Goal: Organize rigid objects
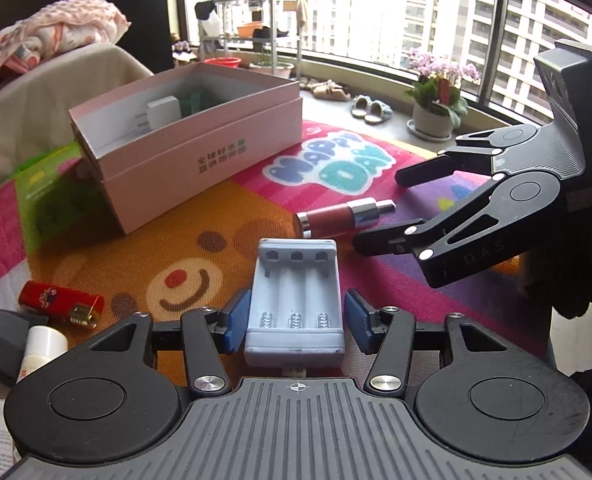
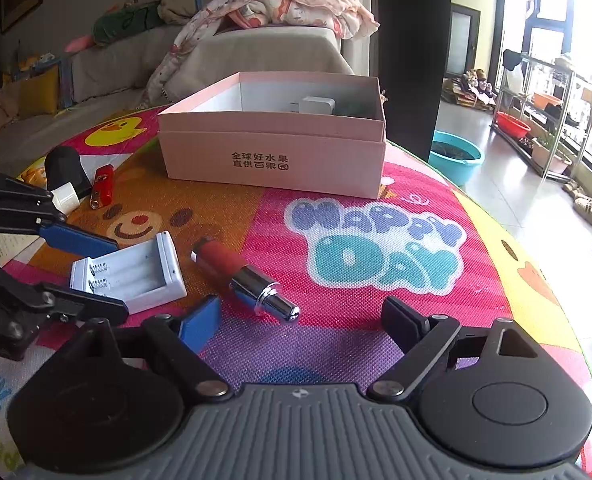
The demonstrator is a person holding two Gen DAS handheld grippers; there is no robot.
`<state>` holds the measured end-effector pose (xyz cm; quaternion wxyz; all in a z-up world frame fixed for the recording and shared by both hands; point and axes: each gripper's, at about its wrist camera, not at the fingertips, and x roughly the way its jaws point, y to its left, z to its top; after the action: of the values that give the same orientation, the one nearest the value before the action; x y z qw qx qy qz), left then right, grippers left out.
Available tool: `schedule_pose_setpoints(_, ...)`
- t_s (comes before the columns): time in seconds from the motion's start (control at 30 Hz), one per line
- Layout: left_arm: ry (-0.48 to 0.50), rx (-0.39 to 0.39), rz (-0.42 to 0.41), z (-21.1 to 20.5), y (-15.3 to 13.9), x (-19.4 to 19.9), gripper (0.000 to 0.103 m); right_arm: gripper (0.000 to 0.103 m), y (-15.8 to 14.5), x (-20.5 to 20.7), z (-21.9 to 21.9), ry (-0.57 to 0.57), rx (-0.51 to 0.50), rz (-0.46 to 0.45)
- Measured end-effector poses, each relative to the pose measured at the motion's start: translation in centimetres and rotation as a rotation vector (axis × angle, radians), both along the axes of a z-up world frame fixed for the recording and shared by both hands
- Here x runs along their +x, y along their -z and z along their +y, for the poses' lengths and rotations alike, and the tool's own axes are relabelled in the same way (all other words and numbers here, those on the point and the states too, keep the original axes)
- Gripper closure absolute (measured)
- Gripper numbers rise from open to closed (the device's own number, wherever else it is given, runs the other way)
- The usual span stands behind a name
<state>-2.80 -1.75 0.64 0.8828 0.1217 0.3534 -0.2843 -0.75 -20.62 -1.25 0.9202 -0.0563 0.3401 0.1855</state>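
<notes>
A pale blue battery charger with three empty slots lies on the colourful mat. My left gripper is open and straddles its near end, the blue pads a sliver off its sides. In the right wrist view the same charger sits between those left fingers. A red cylinder with a silver end lies just beyond it. My right gripper is open and holds nothing, with the cylinder's silver tip just ahead of its fingers. It also shows in the left wrist view.
An open pink box stands further back on the mat with a white plug adapter inside. A red lighter, a white bottle and a black object lie at the left. The mat's edge curves along the right.
</notes>
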Motion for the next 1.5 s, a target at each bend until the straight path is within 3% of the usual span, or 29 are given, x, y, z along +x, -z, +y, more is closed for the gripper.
schedule_pose_setpoints(0.07,-0.012,0.01,-0.024,-0.3,0.1,-0.1,0.044,0.015,0.0,0.0,0.0,0.001,-0.002,0.0)
schedule_pose_setpoints(0.17,-0.057,-0.002,-0.039,0.3,0.2,-0.3,0.05,0.015,-0.1,0.0,0.2,0.008,-0.023,0.003)
schedule_pose_setpoints(0.27,-0.226,-0.002,-0.071,2.3,0.4,-0.7,0.05,0.015,-0.4,-0.2,0.3,-0.001,-0.059,-0.003)
schedule_pose_setpoints(0.37,-0.421,-0.075,-0.058,4.9,0.4,-0.7,0.05,0.015,-0.4,-0.3,-0.1,0.01,-0.074,-0.018)
schedule_pose_setpoints(0.47,-0.504,-0.123,-0.034,5.8,0.1,-0.2,0.05,0.018,-0.4,0.7,0.2,0.041,-0.089,-0.04)
schedule_pose_setpoints(0.57,-0.504,-0.096,-0.068,5.1,0.3,-0.3,0.05,0.032,-0.6,3.1,1.5,0.081,-0.159,-0.098)
schedule_pose_setpoints(0.63,-0.487,-0.053,-0.101,4.4,0.6,-0.7,0.05,0.032,-0.6,4.6,1.8,0.103,-0.143,-0.082)
schedule_pose_setpoints(0.77,-0.455,-0.07,-0.096,4.2,0.7,-0.7,0.05,0.018,-0.4,5.2,1.6,0.01,0.017,0.019)
schedule_pose_setpoints(0.9,-0.459,-0.079,-0.094,4.2,0.9,-0.8,0.05,0.015,-0.5,5.4,3.4,-0.027,0.021,0.031)
schedule_pose_setpoints(1.0,-0.464,-0.088,-0.098,4.3,0.9,-1.1,0.05,0.006,-0.4,6.6,5.2,0.011,0.016,0.049)
schedule_pose_setpoints(1.23,-0.47,-0.095,-0.102,4.4,1.0,-1.4,0.049,0.003,-0.1,9.3,8.3,0.095,-0.006,0.048)
schedule_pose_setpoints(1.33,-0.472,-0.108,-0.093,4.6,0.9,-1.4,0.049,0.011,-0.1,9.2,8.3,0.098,-0.001,0.033)
schedule_pose_setpoints(1.4,-0.473,-0.094,-0.092,4.4,0.8,-1.5,0.049,0.025,-0.3,8.7,7.9,0.085,0.001,0.014)
schedule_pose_setpoints(1.43,-0.471,-0.076,-0.094,4.2,0.8,-1.6,0.049,0.028,-0.3,8.3,7.8,0.074,-0.005,0.01)
schedule_pose_setpoints(1.5,-0.467,-0.054,-0.097,3.9,0.8,-1.8,0.05,0.05,-0.6,7.3,7.2,0.048,-0.008,0.005)
